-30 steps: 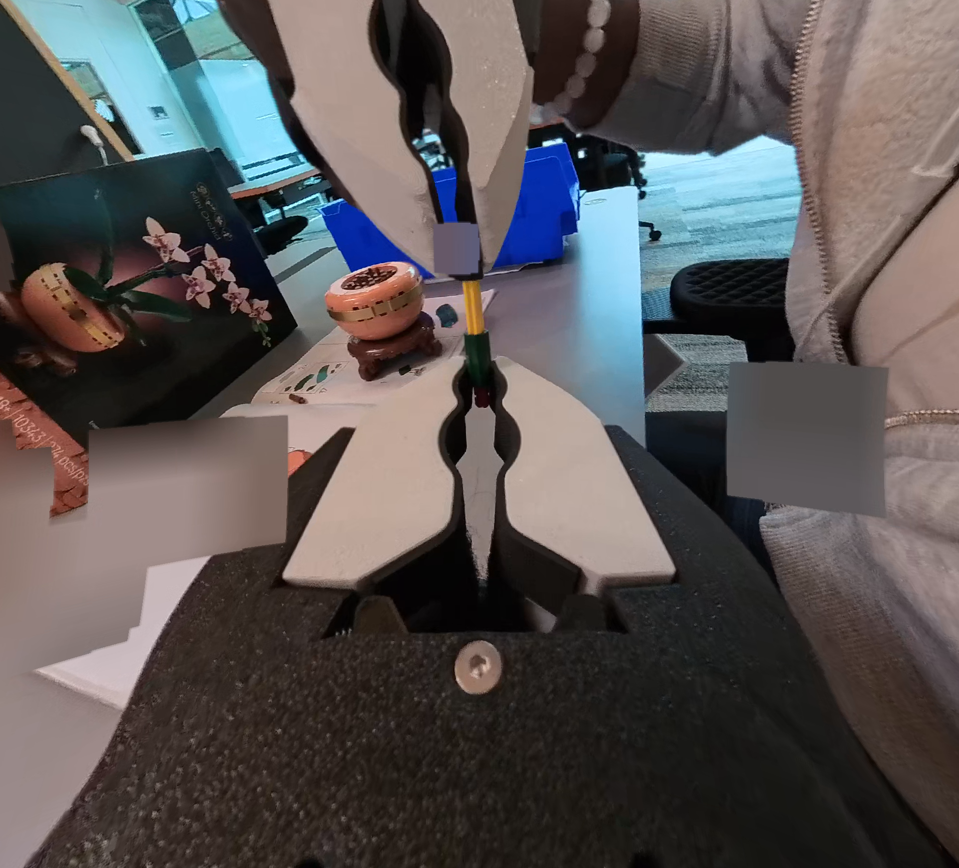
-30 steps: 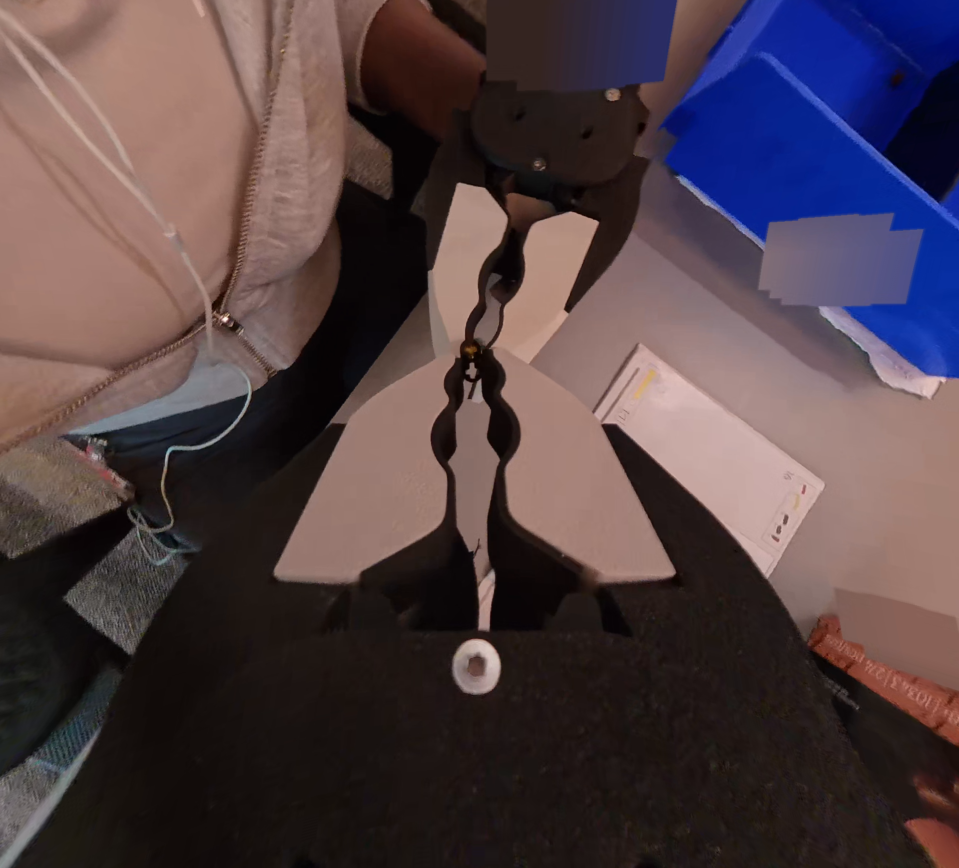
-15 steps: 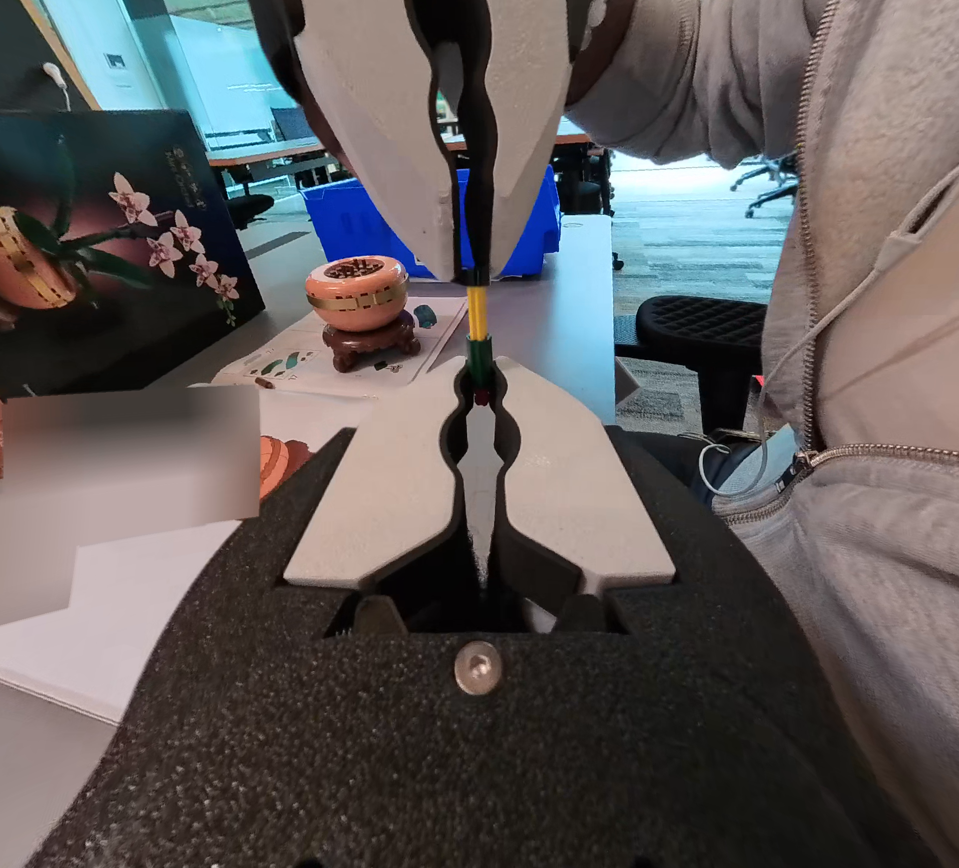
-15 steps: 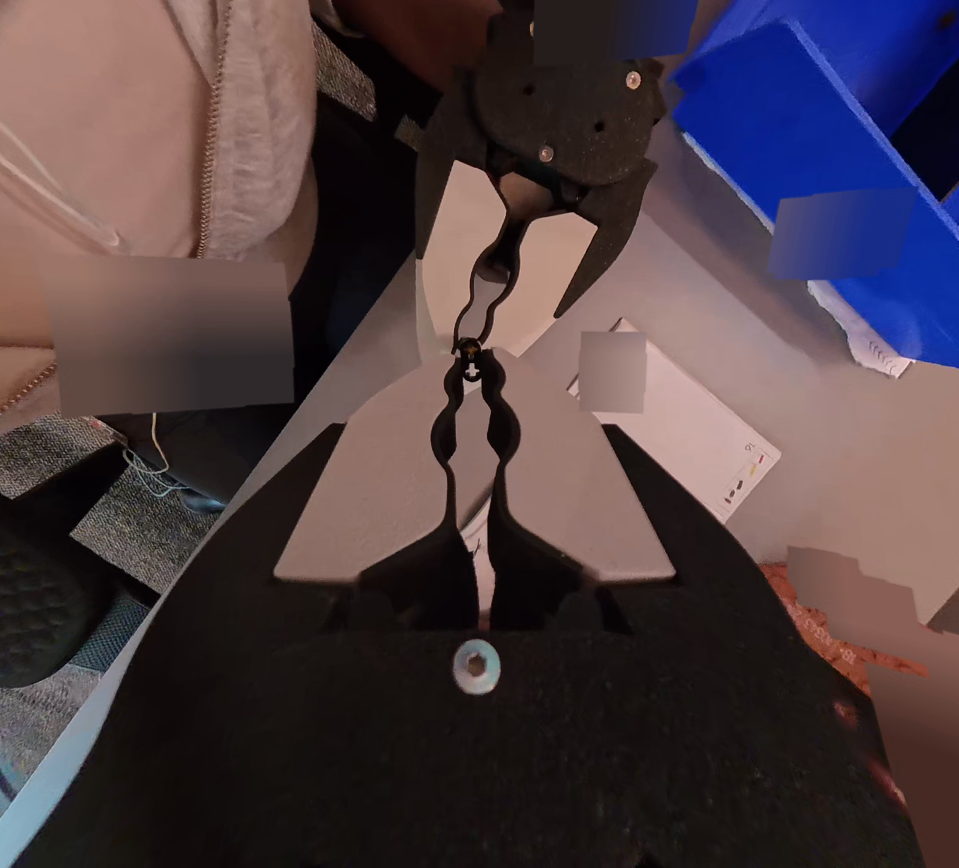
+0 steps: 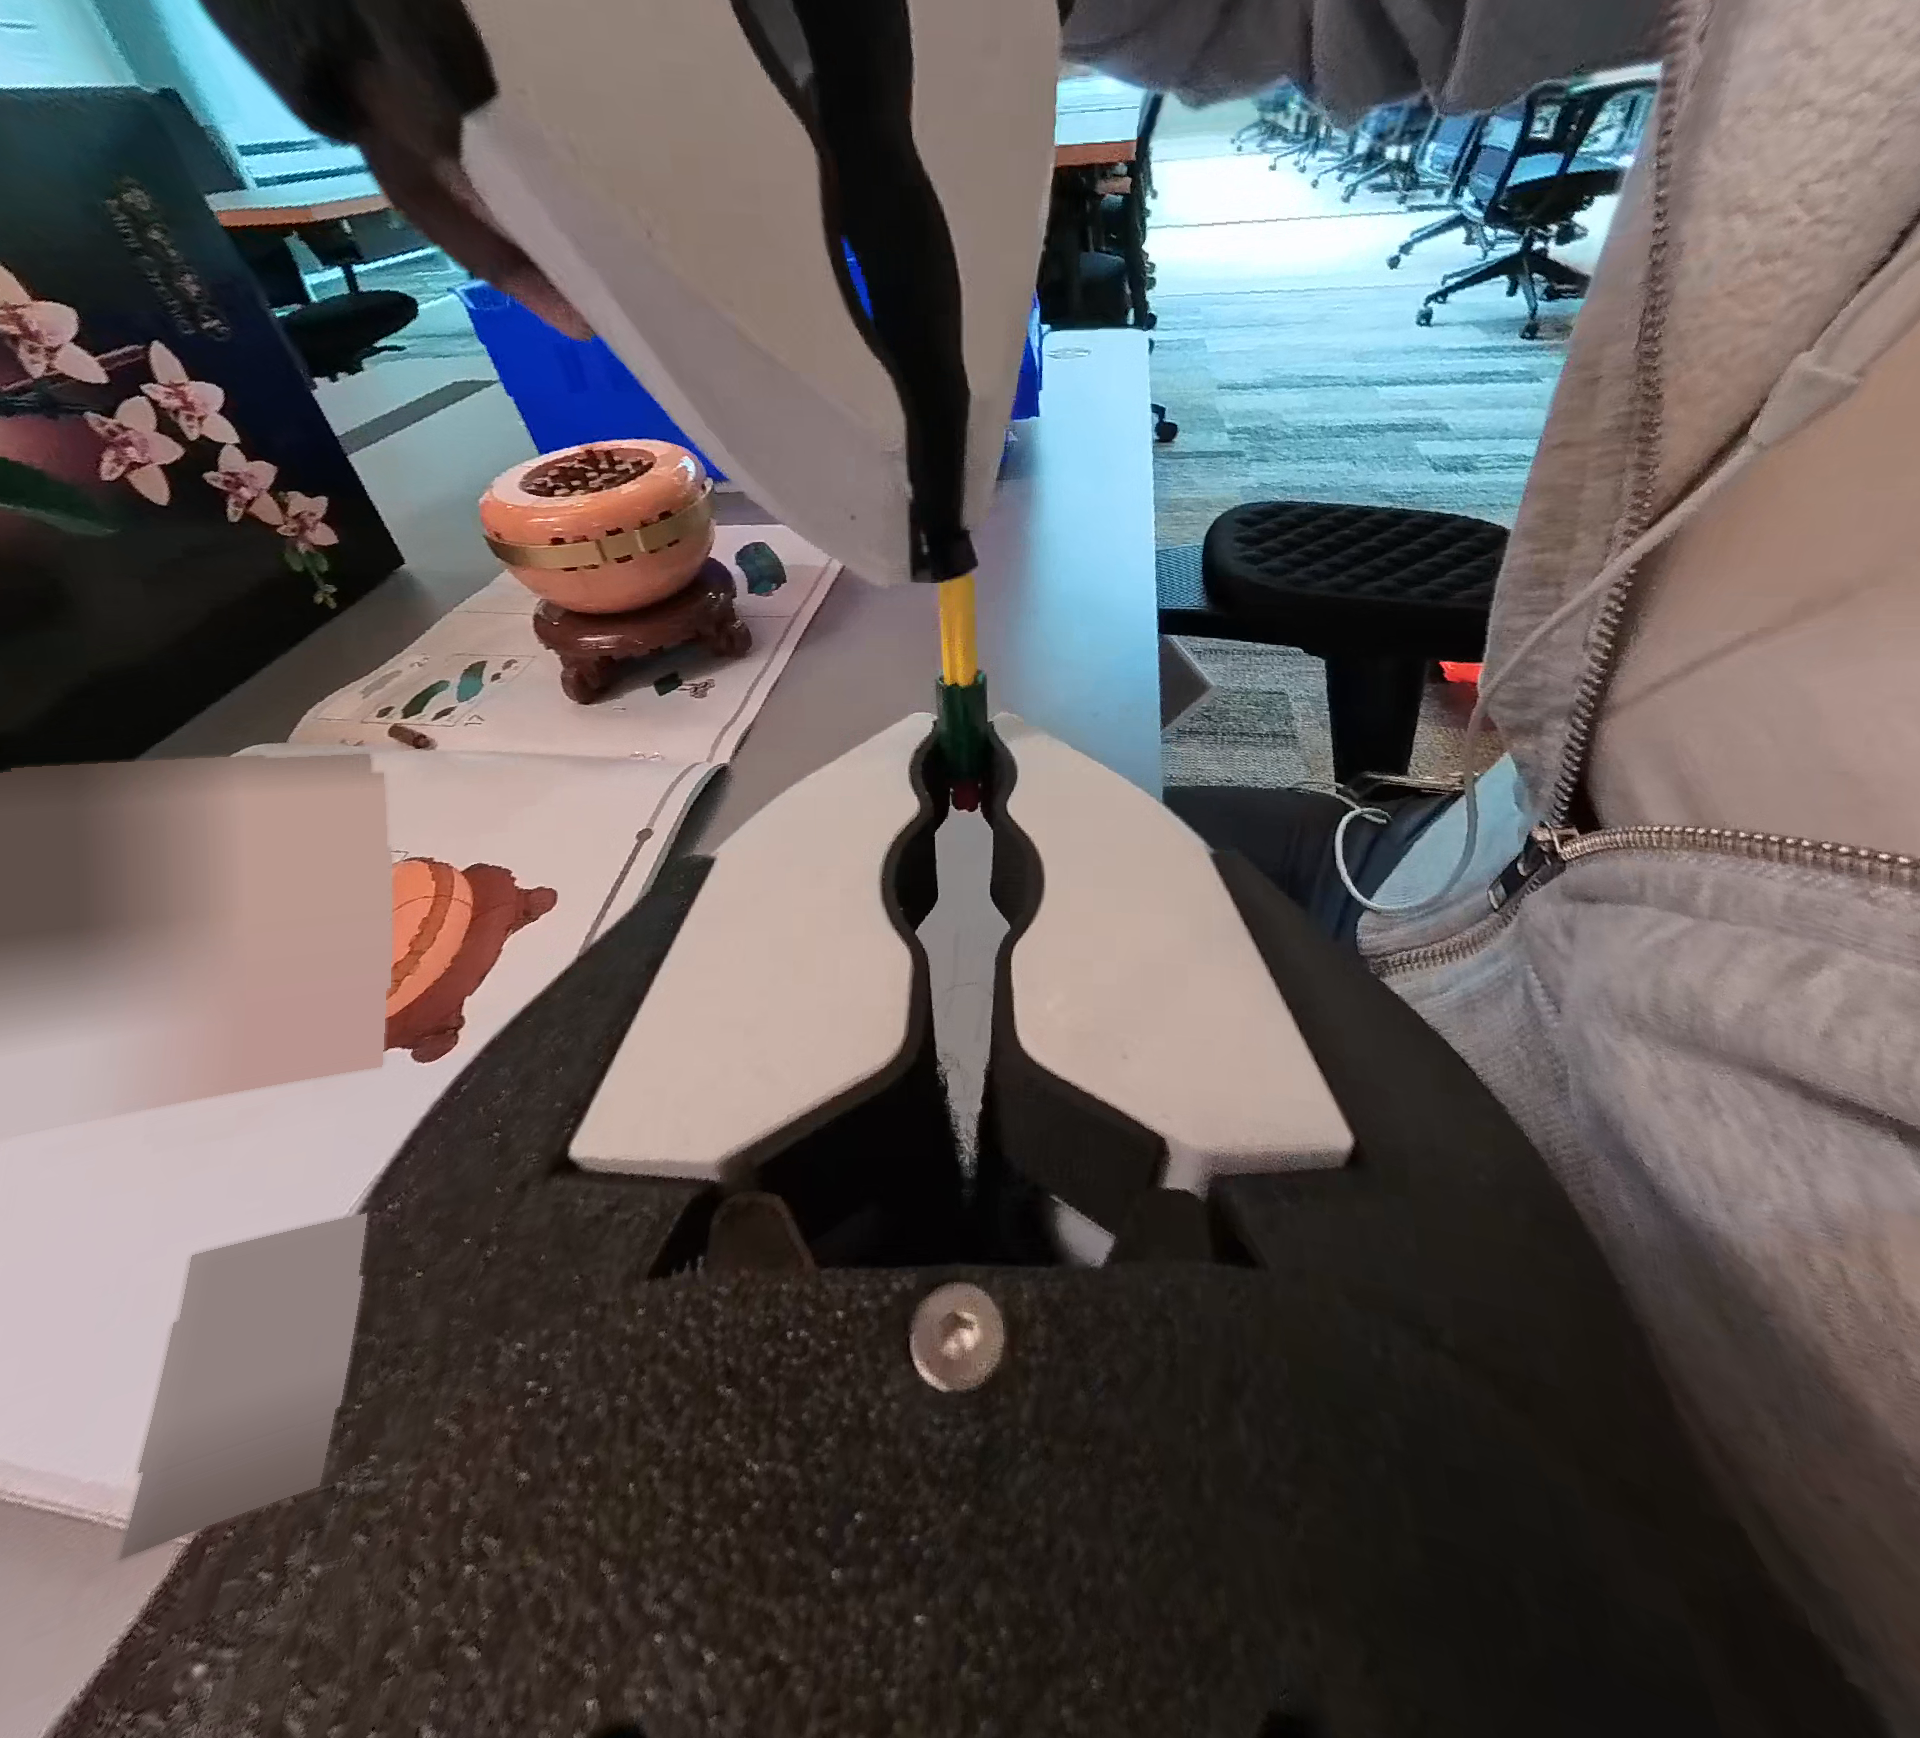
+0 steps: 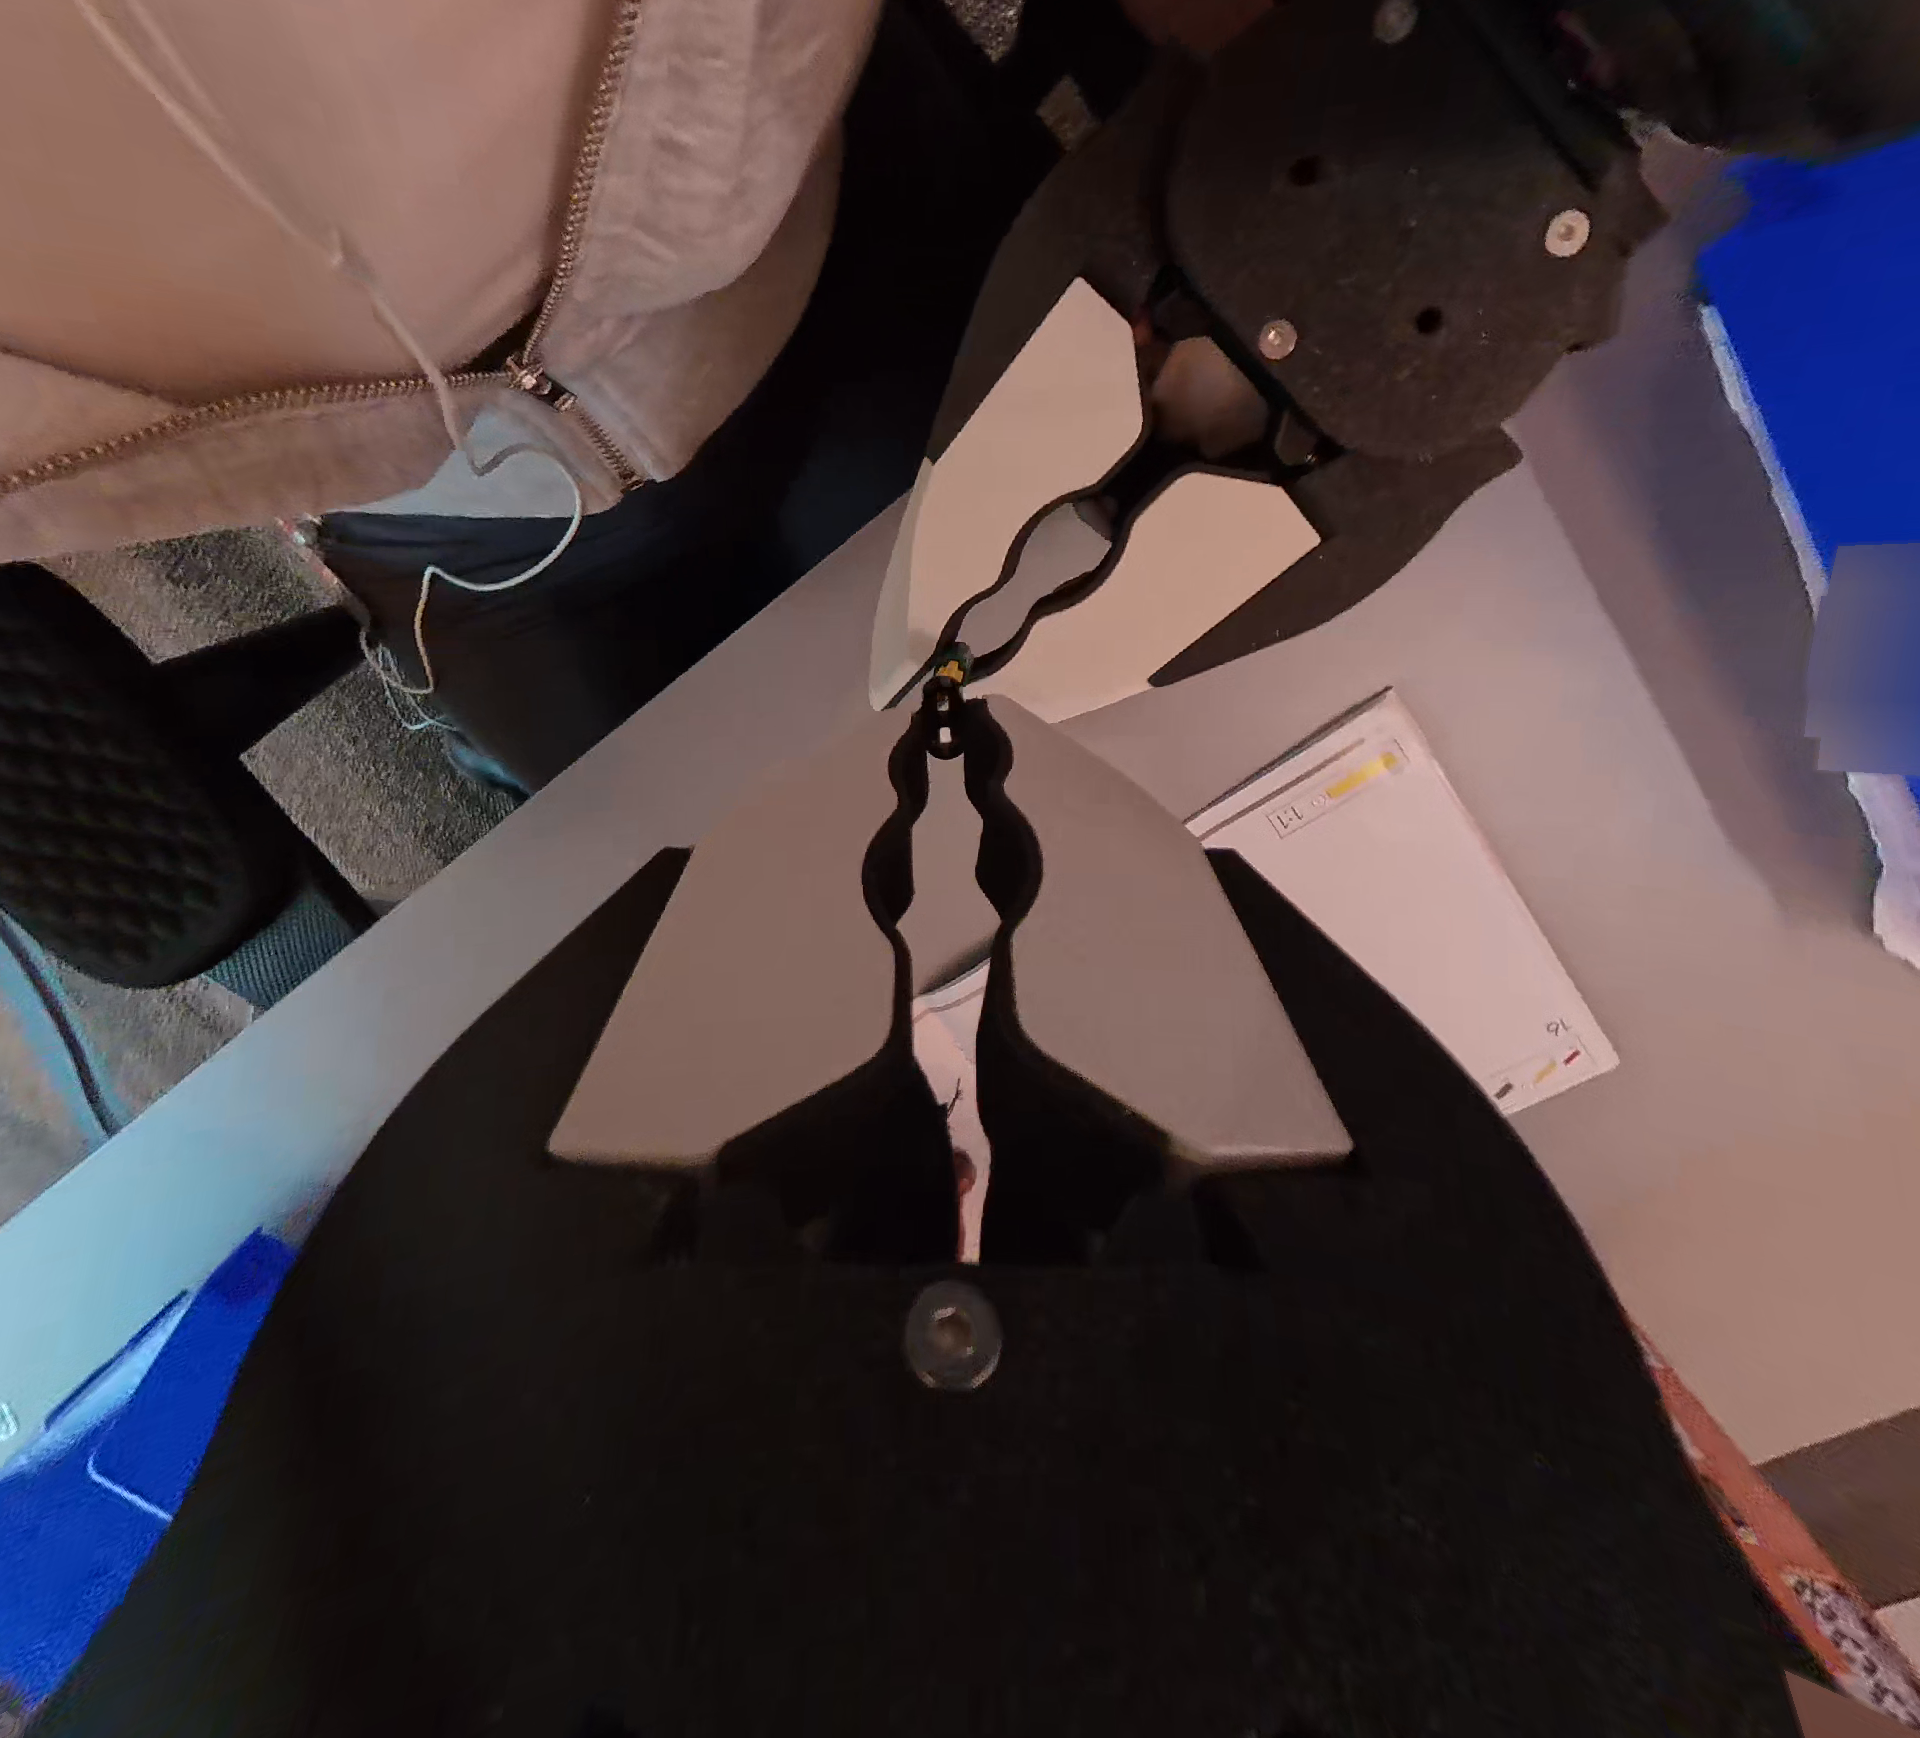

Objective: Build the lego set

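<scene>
My left gripper [image 5: 961,748] is shut on the dark green connector [image 5: 957,712] at the lower end of a thin yellow rod [image 5: 956,628]. My right gripper [image 5: 938,550] comes down from above in the left wrist view and is shut on the rod's upper end. In the right wrist view my right gripper [image 6: 943,724] pinches the rod end-on, and the green and yellow tip [image 6: 951,665] shows between it and the left gripper beyond. The built peach lego pot [image 5: 597,535] stands on its brown base on the table.
The open instruction booklet [image 5: 520,784] lies on the grey table [image 5: 1091,566] under the pot. A dark set box [image 5: 156,400] stands at the left and a blue bin [image 5: 540,379] behind. A loose instruction page [image 6: 1392,899] lies to the right. A person's torso [image 5: 1714,753] and chair [image 5: 1351,566] are close by. About 4 cm separates my left fingertips from my right. Left tips and right tips are each some 20 cm from the built peach lego pot [image 5: 597,535].
Both grippers have kept hold of the rod. The right gripper has come closer above the left wrist camera and tilted. The pair has swung, so the background has shifted.
</scene>
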### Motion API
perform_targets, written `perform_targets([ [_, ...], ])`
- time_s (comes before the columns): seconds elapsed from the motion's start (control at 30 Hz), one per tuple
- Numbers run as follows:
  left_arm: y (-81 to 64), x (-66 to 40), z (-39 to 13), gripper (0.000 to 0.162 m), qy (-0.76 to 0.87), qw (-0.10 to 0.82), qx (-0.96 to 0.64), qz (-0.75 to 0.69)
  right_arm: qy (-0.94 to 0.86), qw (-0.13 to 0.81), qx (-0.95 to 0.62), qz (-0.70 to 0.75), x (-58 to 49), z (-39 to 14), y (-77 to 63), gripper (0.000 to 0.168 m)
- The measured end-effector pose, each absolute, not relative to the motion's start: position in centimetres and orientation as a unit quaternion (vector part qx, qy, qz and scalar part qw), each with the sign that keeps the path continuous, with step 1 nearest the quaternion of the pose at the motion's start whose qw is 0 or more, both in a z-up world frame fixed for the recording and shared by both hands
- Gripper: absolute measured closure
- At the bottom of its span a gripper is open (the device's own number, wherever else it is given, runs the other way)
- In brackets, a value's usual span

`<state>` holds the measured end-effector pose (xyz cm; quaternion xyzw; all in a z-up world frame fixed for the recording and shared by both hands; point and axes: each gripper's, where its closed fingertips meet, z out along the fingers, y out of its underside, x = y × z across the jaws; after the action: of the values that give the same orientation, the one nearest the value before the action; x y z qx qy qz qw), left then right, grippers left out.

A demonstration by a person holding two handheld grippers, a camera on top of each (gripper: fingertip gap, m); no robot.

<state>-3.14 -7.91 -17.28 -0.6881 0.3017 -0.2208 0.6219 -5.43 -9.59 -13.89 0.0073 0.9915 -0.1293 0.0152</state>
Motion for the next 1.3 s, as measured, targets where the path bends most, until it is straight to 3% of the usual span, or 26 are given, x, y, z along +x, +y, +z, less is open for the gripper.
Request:
perform_targets([
  [0.3,-7.5,-4.0,-16.8,0.158,0.246,0.621,-0.697,-0.26,0.992,-0.023,0.04,-0.114,-6.6,-13.9,-8.9,0.162],
  [0.5,-7.1,-5.0,-16.5,0.158,0.204,0.632,-0.702,-0.258,0.959,-0.049,0.148,-0.238,-6.7,-14.0,-6.9,0.162],
  [0.63,-6.6,-6.9,-16.5,0.158,0.157,0.633,-0.717,-0.247,0.945,-0.026,0.271,-0.182,-5.5,-18.5,-2.6,0.162],
  [0.87,-6.4,-6.9,-17.6,0.158,0.173,0.61,-0.745,-0.209,0.944,-0.006,0.317,-0.088,-5.3,-25.1,-1.9,0.162],
  [0.93,-6.5,-6.9,-17.6,0.158,0.174,0.61,-0.743,-0.211,0.938,-0.017,0.328,-0.115,-5.8,-25.1,-2.6,0.161],
  [1.03,-6.7,-6.9,-17.4,0.158,0.175,0.615,-0.737,-0.22,0.934,-0.031,0.33,-0.129,-6.0,-24.9,-2.7,0.146],
  [1.3,-6.9,-6.3,-18.2,0.158,0.201,0.591,-0.753,-0.209,0.93,-0.037,0.321,-0.175,-6.0,-23.6,-3.0,0.152],
])
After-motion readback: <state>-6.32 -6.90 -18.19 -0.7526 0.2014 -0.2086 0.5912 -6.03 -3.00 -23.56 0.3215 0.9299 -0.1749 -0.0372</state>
